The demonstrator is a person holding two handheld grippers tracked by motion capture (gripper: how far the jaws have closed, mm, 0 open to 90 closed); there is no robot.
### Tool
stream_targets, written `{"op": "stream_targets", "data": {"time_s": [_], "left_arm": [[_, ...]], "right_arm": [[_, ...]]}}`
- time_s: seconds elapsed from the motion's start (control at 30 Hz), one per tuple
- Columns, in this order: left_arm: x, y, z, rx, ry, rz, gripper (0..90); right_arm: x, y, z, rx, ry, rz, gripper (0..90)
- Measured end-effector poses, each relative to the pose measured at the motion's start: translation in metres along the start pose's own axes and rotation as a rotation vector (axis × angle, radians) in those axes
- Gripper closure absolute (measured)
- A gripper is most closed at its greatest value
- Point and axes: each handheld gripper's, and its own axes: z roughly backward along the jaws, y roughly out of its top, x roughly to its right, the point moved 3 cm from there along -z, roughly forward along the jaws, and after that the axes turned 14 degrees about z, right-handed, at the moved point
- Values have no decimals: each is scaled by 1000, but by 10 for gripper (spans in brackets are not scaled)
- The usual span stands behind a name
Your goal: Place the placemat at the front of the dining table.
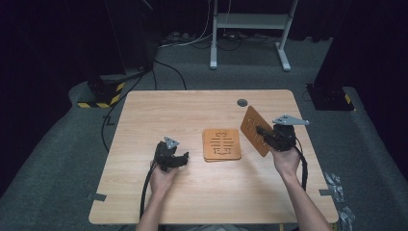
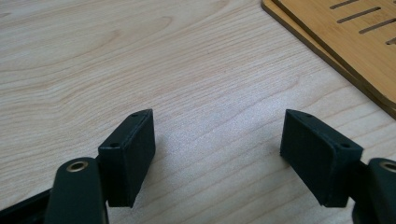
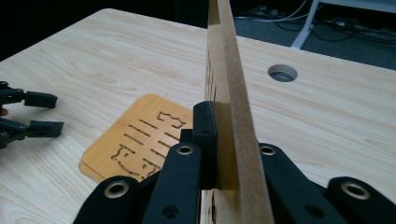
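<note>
Spanning most of the high view, the wooden table point(image 1: 144, 192) carries a small stack of flat bamboo mats point(image 1: 221, 144) near its middle, with a round cable hole point(image 1: 242, 102) toward the far edge. Over the table's right side, the right gripper point(image 1: 263, 135) holds a third mat point(image 1: 255, 130) lifted off the surface; the jaws are clamped on its near edge, one pad on each face, as the right gripper view shows with the board point(image 3: 233, 116) standing edge-on between them. Judged from its thin, straight profile, the held mat is stiff and light, and should not flex in the grip — though the smooth faces could let it pivot or slip if it is swung quickly. The slotted cut-outs probably make it weaker across the middle, so the solid border is the safer place to grip, as now. It is tilted up on edge, its broad face turned toward the table's middle, its long axis running from the jaws away and up toward the far side. The left gripper point(image 1: 179, 159) rests low over the table just left of the stack, jaws spread apart and holding nothing; its own view shows bare wood between the pads point(image 2: 128, 158), and the stack's corner point(image 2: 355, 51) at upper right.
</note>
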Motion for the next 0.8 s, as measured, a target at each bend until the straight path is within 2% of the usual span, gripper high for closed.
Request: {"op": "stream_targets", "data": {"time_s": [0.2, 0.8], "left_arm": [[0, 0, 0, 0, 0, 0, 264], [0, 0, 0, 0, 0, -1, 264]], "right_arm": [[6, -5, 3, -13, -32, 8, 864], [27, -21, 8, -32, -85, -37, 864]]}}
